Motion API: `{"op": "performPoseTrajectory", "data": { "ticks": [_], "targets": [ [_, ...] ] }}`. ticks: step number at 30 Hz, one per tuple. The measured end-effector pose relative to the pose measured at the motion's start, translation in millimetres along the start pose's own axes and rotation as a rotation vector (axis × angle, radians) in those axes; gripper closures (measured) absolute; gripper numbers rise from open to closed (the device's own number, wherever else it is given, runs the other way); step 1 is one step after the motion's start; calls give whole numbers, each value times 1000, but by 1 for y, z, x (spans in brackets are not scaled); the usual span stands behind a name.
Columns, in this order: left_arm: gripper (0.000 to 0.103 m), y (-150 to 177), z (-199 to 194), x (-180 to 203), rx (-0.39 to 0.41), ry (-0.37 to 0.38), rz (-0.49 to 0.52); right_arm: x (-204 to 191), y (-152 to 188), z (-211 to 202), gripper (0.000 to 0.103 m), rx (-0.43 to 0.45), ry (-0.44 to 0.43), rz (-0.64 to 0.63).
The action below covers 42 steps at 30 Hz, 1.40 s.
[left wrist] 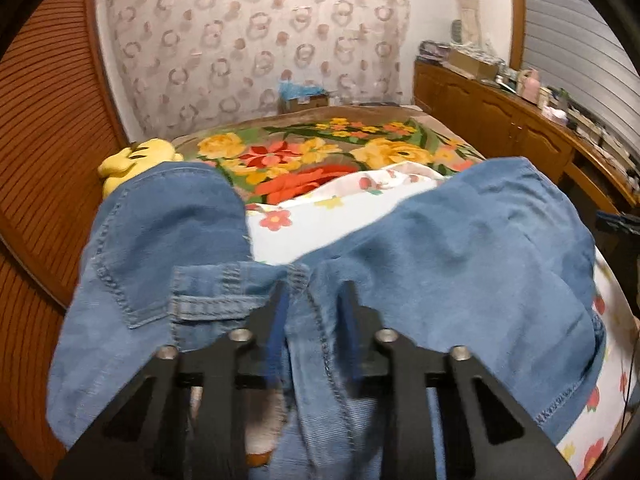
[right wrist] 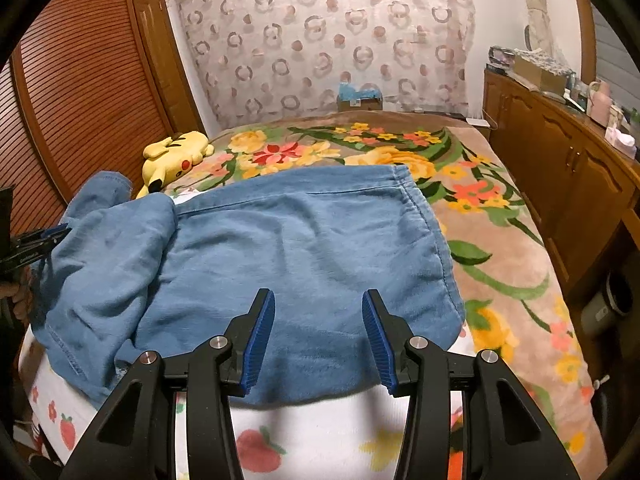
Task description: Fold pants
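Blue denim pants [right wrist: 304, 248] lie on the bed over a white fruit-print sheet [right wrist: 320, 440]. In the left wrist view the pants [left wrist: 460, 264] drape toward me, bunched. My left gripper [left wrist: 314, 296] has its jaws a little apart with a fold of the denim between them near the waistband seam; it is blurred. The left gripper also shows at the left edge of the right wrist view [right wrist: 60, 234], at the bunched end of the pants. My right gripper [right wrist: 318, 304] is open and empty, hovering just above the near edge of the flat pants.
A floral blanket [right wrist: 480, 200] covers the bed. A yellow plush toy [right wrist: 176, 156] lies at the far left of the bed. A wooden slatted door [right wrist: 80, 88] stands left, a wooden cabinet [right wrist: 560, 160] with clutter right. A patterned curtain [right wrist: 320, 40] hangs behind.
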<state>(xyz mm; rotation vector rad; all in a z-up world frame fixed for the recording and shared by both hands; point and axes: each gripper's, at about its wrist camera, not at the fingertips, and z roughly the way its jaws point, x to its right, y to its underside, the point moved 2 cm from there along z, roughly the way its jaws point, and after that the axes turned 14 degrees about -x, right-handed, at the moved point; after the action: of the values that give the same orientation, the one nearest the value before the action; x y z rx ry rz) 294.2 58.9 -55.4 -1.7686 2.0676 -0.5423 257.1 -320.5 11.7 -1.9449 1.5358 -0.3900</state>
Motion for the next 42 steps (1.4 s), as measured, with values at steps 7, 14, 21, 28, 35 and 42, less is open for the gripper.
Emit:
{"op": "performPoseTrajectory", "data": {
  "ticks": [7,14,21,28,35,42],
  "targets": [
    [92,-3,-47,-4,127,-68,-19,9,0,7,55,-5,3,24],
    [82,-7,-69,-42,150,-114,-124,27,1,1,55,6,52,72],
    [33,-1,-55,-29,125,-32,-129,45,9,-6,52,5,82,101],
    [32,5,-47,13,122,65,-67,54,8,-1,52,-16,75,145],
    [32,13,-34,55,80,121,2,62,7,13,52,-70,35,214],
    [32,19,-24,77,46,151,35,77,6,26,52,-127,-15,290]
  ]
}}
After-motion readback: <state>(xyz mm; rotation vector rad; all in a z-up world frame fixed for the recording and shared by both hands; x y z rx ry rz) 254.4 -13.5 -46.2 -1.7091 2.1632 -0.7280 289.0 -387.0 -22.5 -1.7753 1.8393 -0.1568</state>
